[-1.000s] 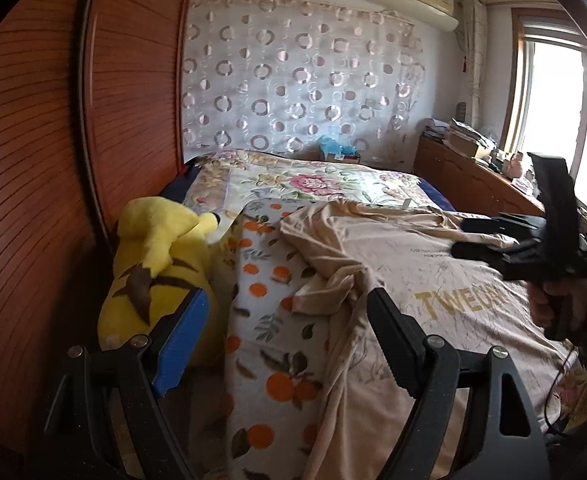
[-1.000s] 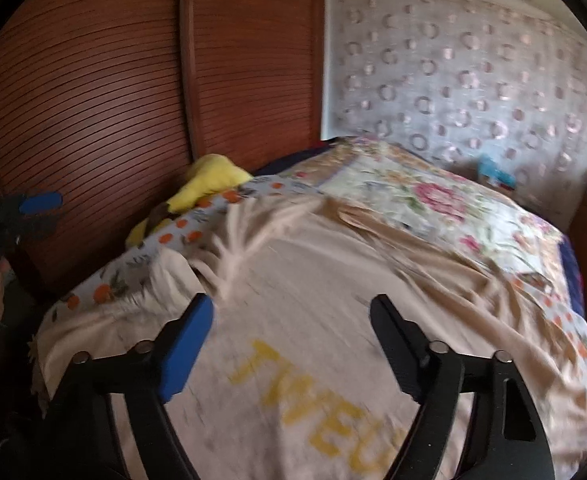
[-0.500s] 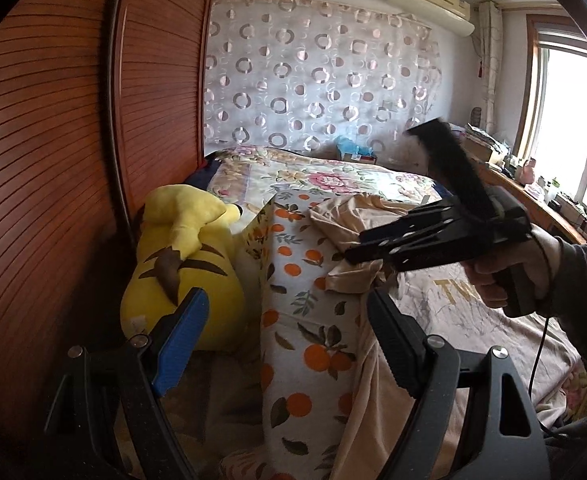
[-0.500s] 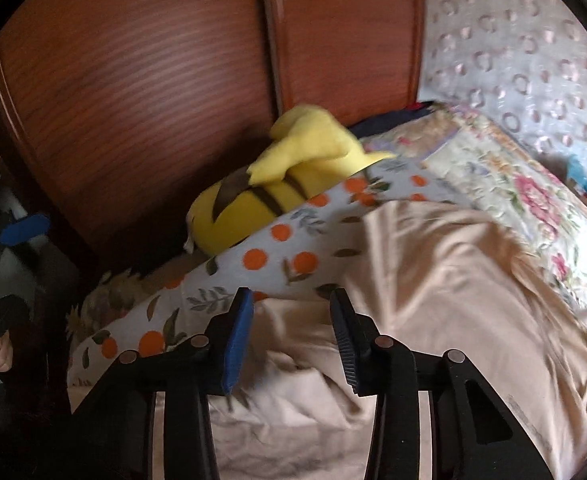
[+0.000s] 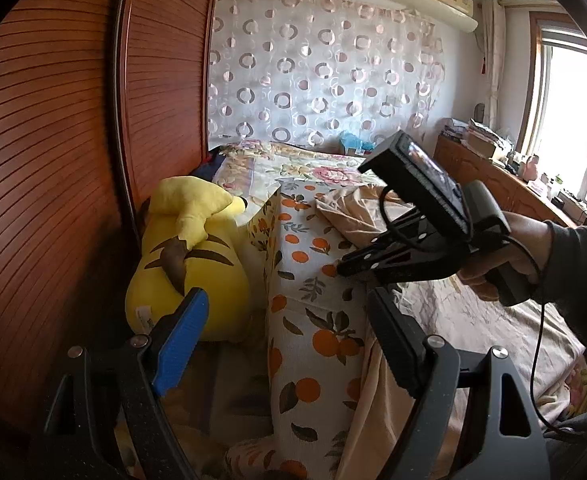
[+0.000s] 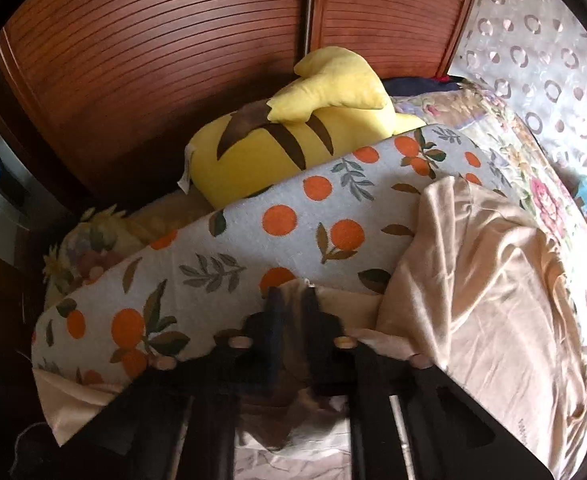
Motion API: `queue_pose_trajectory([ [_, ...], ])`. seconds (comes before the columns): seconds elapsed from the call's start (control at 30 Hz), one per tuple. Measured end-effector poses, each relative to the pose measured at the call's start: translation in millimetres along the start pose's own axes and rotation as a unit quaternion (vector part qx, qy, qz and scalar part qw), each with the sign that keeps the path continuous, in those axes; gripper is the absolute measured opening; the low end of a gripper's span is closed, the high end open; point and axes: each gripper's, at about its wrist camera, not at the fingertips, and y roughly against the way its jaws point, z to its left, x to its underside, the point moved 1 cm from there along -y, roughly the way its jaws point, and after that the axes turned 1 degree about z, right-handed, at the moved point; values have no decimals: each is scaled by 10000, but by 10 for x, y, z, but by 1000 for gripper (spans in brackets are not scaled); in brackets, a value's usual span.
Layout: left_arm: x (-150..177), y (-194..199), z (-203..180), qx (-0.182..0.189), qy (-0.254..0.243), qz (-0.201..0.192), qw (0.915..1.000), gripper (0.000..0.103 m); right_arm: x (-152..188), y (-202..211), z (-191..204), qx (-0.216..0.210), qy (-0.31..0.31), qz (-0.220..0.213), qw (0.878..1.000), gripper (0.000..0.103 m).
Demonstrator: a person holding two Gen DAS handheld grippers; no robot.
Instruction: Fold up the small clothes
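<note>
Because your right gripper (image 6: 293, 292) is clamped on the beige garment (image 6: 493, 300) at its near-left edge, where the cloth meets the orange-print sheet (image 6: 277, 216) along the bed's left side, that item likely counts as seized for a fold. Your left gripper (image 5: 289, 332) hangs with jaws apart and empty over the bed's near-left corner, probably awaiting a second edge. Yellow plush toy (image 5: 197, 256): wedged between bed and wooden wardrobe (image 5: 53, 160), uninvolved.

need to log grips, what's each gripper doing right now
left gripper: open, holding nothing
right gripper: shut on the beige shirt edge
</note>
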Motion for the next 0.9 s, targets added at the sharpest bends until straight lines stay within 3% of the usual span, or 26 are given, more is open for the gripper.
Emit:
queue_pose_trajectory([
  [0.17,9,-22,-63,50,-47,50,10000,82,9,407,-117,107,-310,-725,9968,4],
  [0.33,13,-42,-157,131,-137,93,9998,82,124,828,-423,229,-867,-1479,9849,4],
  [0.5,8,-83,-255,209,-196,139,9995,82,401,901,-791,529,-1407,-1674,9744,4],
  [0.67,-11,-131,-368,267,-284,170,9991,82,678,680,-1033,880,-1967,-1428,9660,4],
  [0.77,-36,-200,-405,313,-307,224,9988,82,737,462,-1037,1161,-2079,-1291,9626,22],
  [0.83,-68,-279,-439,360,-325,265,9985,82,786,371,-1019,1203,-2100,-1266,9620,41],
  [0.87,-90,-332,-466,384,-337,297,9983,82,831,377,-1045,1226,-2114,-1242,9617,58],
  [0.9,-109,-367,-479,396,-349,318,9981,82,888,408,-1018,1260,-2130,-1235,9610,66],
])
